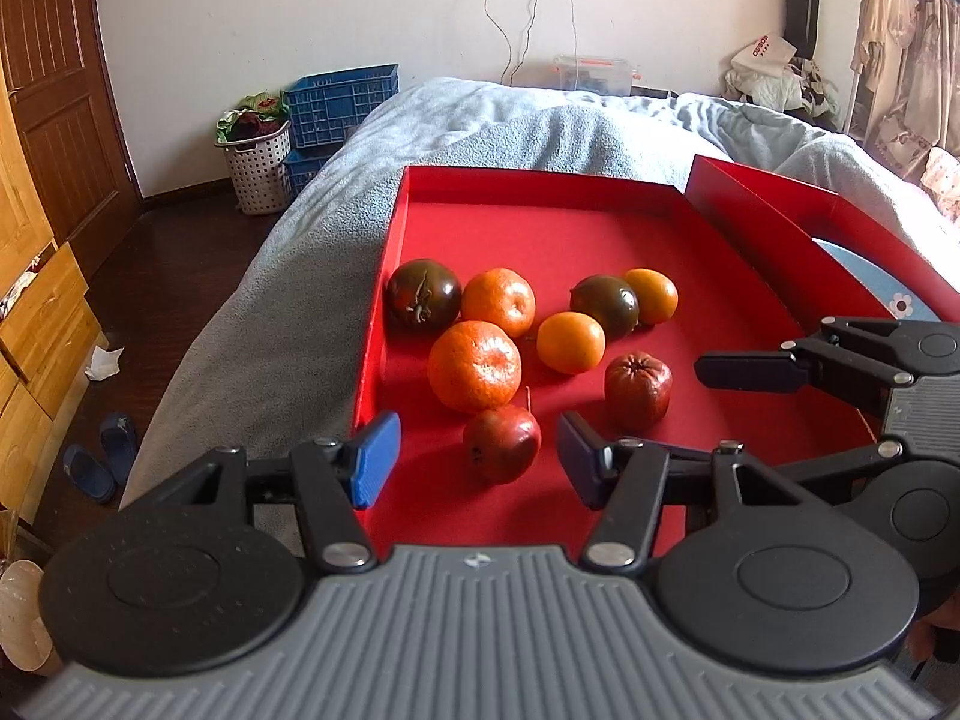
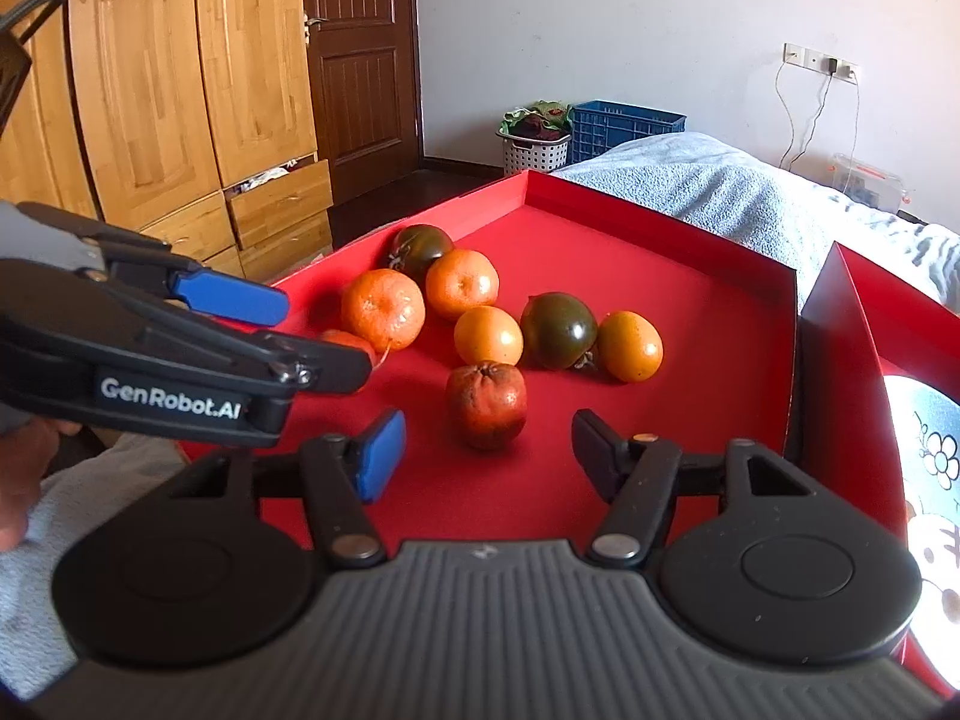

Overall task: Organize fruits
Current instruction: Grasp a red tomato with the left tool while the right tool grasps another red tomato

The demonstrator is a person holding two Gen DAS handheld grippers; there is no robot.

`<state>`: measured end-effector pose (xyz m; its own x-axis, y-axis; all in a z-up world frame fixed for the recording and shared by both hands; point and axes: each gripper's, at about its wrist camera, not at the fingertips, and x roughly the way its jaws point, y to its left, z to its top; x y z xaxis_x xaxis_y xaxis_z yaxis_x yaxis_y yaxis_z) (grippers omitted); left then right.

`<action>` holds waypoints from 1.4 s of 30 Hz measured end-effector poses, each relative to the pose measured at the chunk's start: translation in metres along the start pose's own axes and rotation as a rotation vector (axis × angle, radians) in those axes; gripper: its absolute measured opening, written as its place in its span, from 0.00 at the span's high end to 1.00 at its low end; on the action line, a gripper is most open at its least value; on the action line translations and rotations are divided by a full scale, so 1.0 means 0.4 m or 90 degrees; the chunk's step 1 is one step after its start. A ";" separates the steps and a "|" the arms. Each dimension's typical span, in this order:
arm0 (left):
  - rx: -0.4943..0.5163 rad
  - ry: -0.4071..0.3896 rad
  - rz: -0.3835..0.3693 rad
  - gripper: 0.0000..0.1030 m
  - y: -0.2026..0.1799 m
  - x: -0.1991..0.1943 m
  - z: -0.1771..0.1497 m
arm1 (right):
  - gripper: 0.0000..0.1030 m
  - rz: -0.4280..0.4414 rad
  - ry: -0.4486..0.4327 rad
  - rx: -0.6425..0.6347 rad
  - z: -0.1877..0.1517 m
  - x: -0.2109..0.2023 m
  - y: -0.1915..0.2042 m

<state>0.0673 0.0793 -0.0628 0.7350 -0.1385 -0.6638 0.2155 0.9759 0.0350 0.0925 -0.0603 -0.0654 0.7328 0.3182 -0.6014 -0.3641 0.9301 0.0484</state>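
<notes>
A red tray (image 1: 540, 228) on the bed holds several fruits: two dark tomatoes (image 1: 423, 294), several oranges (image 1: 474, 366), a wrinkled dark-red fruit (image 1: 637, 387) and a small red fruit (image 1: 501, 444). My left gripper (image 1: 478, 456) is open around the small red fruit, with a gap between the fruit and each pad. My right gripper (image 2: 487, 453) is open just short of the wrinkled fruit (image 2: 486, 405), which sits a little ahead of its fingertips, untouched. Seen from the right wrist, the left gripper (image 2: 300, 336) covers most of the small red fruit.
A second red tray (image 1: 780, 204) stands at the right, with a flowered plate (image 2: 930, 450) in it. A grey blanket (image 1: 270, 312) covers the bed. On the floor are a laundry basket (image 1: 258, 168), blue crates (image 1: 342, 96) and slippers (image 1: 102, 456). A wooden wardrobe (image 2: 150, 90) lines the left.
</notes>
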 end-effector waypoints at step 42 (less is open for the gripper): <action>-0.038 0.041 -0.020 0.66 0.023 0.053 0.001 | 0.62 -0.006 0.037 -0.049 0.019 0.036 0.020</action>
<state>0.0849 0.0852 -0.0763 0.6851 -0.1598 -0.7107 0.1977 0.9798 -0.0297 0.1044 -0.0470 -0.0676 0.7029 0.2964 -0.6466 -0.4018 0.9155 -0.0172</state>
